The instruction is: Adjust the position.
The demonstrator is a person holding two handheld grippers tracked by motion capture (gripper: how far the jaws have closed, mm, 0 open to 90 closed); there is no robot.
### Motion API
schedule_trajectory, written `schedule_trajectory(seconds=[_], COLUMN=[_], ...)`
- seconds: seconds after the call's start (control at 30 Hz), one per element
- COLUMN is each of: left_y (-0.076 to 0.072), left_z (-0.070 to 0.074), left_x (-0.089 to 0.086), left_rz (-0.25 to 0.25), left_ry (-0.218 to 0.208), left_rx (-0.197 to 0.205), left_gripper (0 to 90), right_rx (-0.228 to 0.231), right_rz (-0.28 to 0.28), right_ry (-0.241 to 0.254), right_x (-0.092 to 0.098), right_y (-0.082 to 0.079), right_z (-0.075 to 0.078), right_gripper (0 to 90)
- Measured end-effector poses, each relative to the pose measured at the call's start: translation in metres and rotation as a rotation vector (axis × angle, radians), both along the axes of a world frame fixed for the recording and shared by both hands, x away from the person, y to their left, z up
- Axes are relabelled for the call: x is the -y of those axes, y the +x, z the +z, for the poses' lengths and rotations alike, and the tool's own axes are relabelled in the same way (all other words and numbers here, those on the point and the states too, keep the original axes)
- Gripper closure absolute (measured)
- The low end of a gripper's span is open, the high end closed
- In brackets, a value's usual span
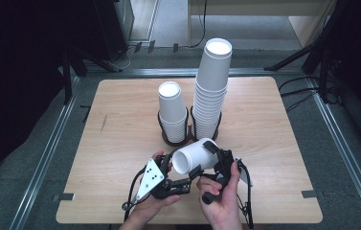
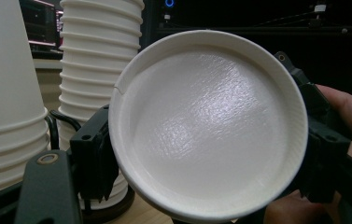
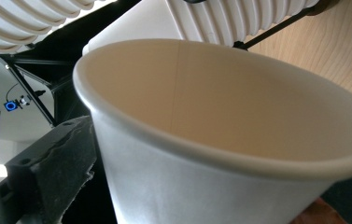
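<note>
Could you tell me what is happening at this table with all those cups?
A person holds a two-jaw gripper in each hand above the near edge of the light wooden table. The right gripper grips a single white paper cup lying sideways. The left gripper, jaws shut, sits at the cup's end. Behind stand a short stack of white paper cups and a tall stack of white paper cups, each in a dark wire holder.

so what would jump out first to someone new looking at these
A white paper cup lying on its side in mid-air near the front of the table, clasped by the right gripper with the left gripper beside it. Behind it, two cup stacks stand in black holders mid-table: a short stack and a tall stack to its right.
</note>
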State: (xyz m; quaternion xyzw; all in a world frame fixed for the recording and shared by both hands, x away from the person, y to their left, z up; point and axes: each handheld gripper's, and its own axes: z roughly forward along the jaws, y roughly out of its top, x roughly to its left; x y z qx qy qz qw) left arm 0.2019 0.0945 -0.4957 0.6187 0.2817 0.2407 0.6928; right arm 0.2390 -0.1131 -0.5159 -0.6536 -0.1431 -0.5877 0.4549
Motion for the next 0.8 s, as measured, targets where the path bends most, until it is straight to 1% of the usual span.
schedule_trajectory(seconds=[0.07,0.13,0.43,0.53,0.57,0.6,0.63,0.7,0.77,0.8], left_y=[-0.0002,-0.0005,-0.0003,0.0,0.0004,0.0004,0.0012,0.0022,0.0027,0.0027], left_z=[0.0,-0.0002,-0.0012,-0.0017,-0.0014,-0.0014,-0.0005,0.0008,0.0021,0.0021], left_x=[-0.0001,0.0008,-0.0003,-0.0006,-0.0008,-0.0008,-0.0021,-0.0042,-0.0057,-0.0057], left_rz=[-0.007,-0.011,-0.011,-0.017,-0.021,-0.021,-0.034,-0.054,-0.064,-0.064], left_ry=[-0.003,0.002,0.008,0.013,0.013,0.013,-0.004,-0.022,-0.027,-0.027], left_rx=[-0.003,0.003,0.003,0.002,-0.008,-0.008,-0.026,-0.05,-0.066,-0.066], left_gripper=[22.3,22.3,21.6,20.4,19.8,19.6,19.5,19.4,15.9,14.3], right_rx=[-0.005,-0.008,0.001,0.01,0.018,0.018,0.031,0.048,0.068,0.068], right_rz=[0.005,0.005,-0.011,-0.02,-0.029,-0.029,-0.042,-0.062,-0.097,-0.097], right_ry=[-0.005,-0.01,-0.004,-0.01,-0.016,-0.016,-0.032,-0.049,-0.078,-0.078], right_x=[-0.0009,-0.0024,-0.0044,-0.0044,-0.0041,-0.0041,-0.003,-0.0013,0.0018,0.0018], right_y=[0.0005,0.0007,-0.0006,-0.0022,-0.003,-0.003,-0.0036,-0.0038,-0.0039,-0.0039], right_z=[-0.0014,-0.0023,-0.0036,-0.0047,-0.0048,-0.0048,-0.0041,-0.0027,-0.001,-0.001], right_gripper=[4.5,8.0,10.9,12.3,13.3,13.3,14.0,14.5,14.8,14.8])
